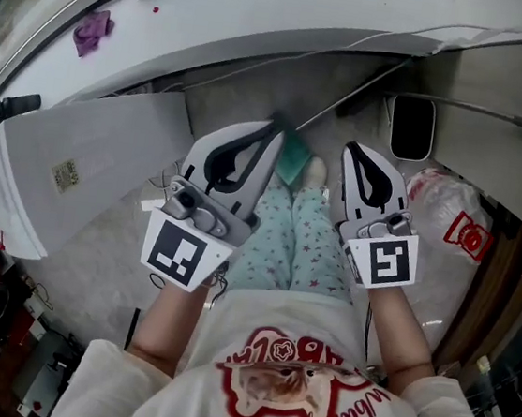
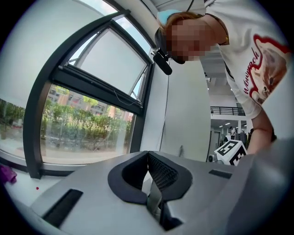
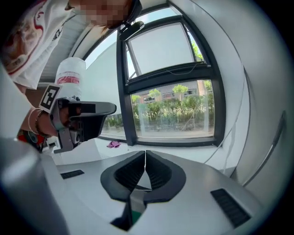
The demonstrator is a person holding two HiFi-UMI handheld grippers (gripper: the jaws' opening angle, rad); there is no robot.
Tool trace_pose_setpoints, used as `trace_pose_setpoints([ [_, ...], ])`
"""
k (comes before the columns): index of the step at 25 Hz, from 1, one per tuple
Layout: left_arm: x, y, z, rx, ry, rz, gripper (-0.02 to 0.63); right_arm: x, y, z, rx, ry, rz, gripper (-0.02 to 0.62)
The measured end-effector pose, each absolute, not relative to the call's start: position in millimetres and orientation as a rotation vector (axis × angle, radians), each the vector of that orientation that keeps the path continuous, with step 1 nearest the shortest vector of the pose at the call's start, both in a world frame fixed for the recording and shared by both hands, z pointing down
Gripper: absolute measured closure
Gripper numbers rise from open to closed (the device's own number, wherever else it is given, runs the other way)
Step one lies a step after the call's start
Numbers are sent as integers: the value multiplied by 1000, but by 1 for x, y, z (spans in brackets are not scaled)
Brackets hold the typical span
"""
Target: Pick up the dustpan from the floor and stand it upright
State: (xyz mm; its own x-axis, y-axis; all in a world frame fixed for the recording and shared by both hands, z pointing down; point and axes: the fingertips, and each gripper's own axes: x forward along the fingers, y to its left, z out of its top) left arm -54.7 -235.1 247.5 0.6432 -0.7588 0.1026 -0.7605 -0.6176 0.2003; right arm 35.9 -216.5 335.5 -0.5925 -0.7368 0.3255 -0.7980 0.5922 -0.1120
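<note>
Left gripper (image 1: pixel 276 131) and right gripper (image 1: pixel 351 149) both have their jaws pressed together on nothing, one on either side of our legs (image 1: pixel 280 243). What we take for the dustpan (image 1: pixel 294 158), a teal piece, lies on the floor (image 1: pixel 112 270) just ahead of our foot (image 1: pixel 315 172), between the two gripper tips and near the floor's far edge. A thin dark rod (image 1: pixel 350 96) leading away may be its handle. We judge it light, stiff, smooth plastic, best pinched on the handle close to the pan so it won't swing.
</note>
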Motion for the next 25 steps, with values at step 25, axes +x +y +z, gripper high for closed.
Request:
trace_pose_setpoints([
  [25,-46,-269,515,2606,-1192,65,586,64,-252,722,1344,-2228,676,494],
])
